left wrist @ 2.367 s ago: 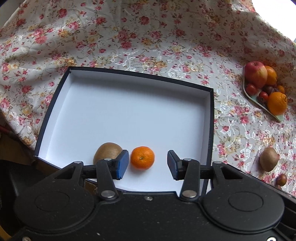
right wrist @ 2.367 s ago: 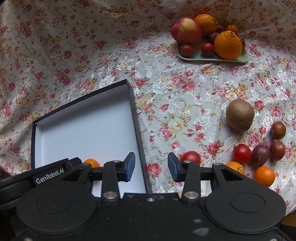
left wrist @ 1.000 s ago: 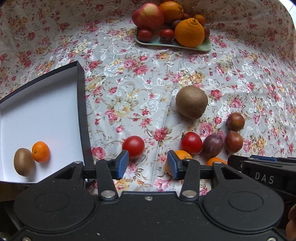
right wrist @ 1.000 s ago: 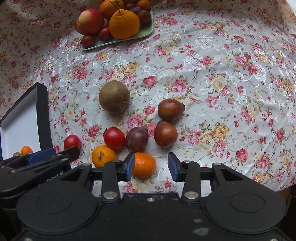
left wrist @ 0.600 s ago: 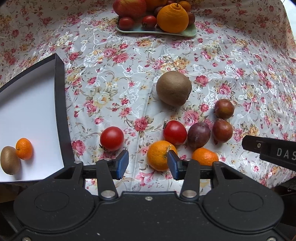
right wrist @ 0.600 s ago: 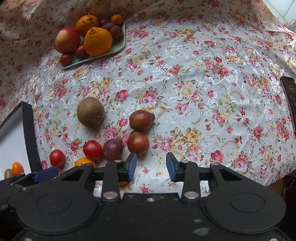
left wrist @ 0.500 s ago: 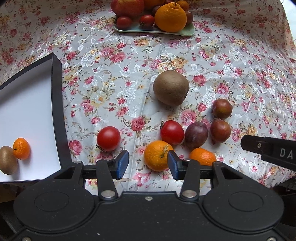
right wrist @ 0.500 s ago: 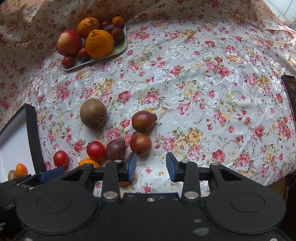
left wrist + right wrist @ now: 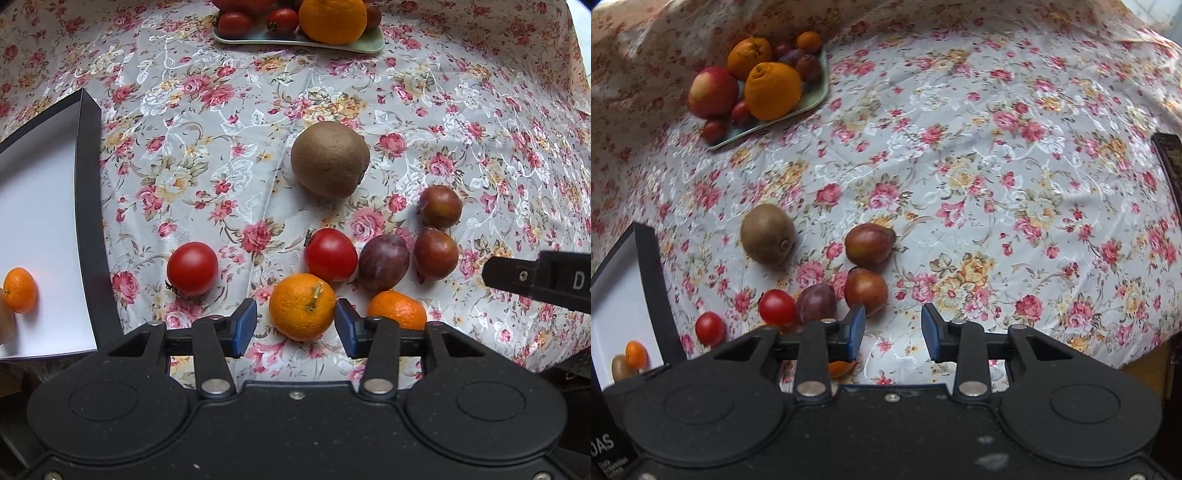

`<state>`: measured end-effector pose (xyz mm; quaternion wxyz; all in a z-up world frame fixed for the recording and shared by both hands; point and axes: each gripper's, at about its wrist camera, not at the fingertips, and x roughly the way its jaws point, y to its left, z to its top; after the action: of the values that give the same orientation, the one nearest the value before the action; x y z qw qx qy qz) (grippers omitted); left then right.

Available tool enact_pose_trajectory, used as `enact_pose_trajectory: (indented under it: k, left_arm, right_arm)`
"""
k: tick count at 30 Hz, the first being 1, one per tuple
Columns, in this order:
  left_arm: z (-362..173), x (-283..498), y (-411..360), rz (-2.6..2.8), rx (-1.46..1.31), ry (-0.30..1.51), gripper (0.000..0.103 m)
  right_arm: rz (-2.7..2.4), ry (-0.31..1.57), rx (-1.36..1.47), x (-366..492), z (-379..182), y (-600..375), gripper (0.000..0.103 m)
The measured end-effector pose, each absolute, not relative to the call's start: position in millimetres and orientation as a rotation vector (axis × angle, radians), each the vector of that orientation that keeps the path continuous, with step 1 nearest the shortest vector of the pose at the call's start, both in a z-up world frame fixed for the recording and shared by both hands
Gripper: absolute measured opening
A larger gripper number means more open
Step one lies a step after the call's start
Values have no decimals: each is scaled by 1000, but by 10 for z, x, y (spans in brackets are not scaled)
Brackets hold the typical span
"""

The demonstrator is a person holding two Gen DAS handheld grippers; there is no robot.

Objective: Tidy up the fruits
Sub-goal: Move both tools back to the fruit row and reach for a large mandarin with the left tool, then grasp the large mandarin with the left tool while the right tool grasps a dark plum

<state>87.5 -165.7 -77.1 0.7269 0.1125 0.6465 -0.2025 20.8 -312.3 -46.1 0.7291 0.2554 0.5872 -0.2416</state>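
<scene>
Left wrist view: the floral-clothed tabletop [image 9: 461,122] fills the frame, largest of all. A black box with a white floor [image 9: 37,221] sits at the left edge, holding a small mandarin [image 9: 20,290] low in its corner. A green tray of fruit [image 9: 295,38] lies at the top centre. A kiwi [image 9: 330,159] rests mid-frame. Below it, two tomatoes [image 9: 192,268] [image 9: 330,254] and three dark plums [image 9: 384,262] lie clustered. The left hand-held gripper [image 9: 295,324] is wide apart, its blue pads either side of an orange mandarin [image 9: 302,306] without squeezing it. In the right wrist view, the right hand-held gripper [image 9: 893,328] is likewise spread, gripping nothing, over bare cloth just right of the plums.
</scene>
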Motion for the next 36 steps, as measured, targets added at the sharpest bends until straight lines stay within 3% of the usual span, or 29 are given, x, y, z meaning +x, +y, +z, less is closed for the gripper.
enact_pose_trajectory:
  k: [14,36]
  left_arm:
    - [-924,875,-1706,-446,253,1432,49]
    - [-473,1125,-1240,-348,138,1321,49]
  right_arm:
    - [-511,1282,656,200,-552,-3188,36]
    - [-588,1299,647,557,-905,-3119,36]
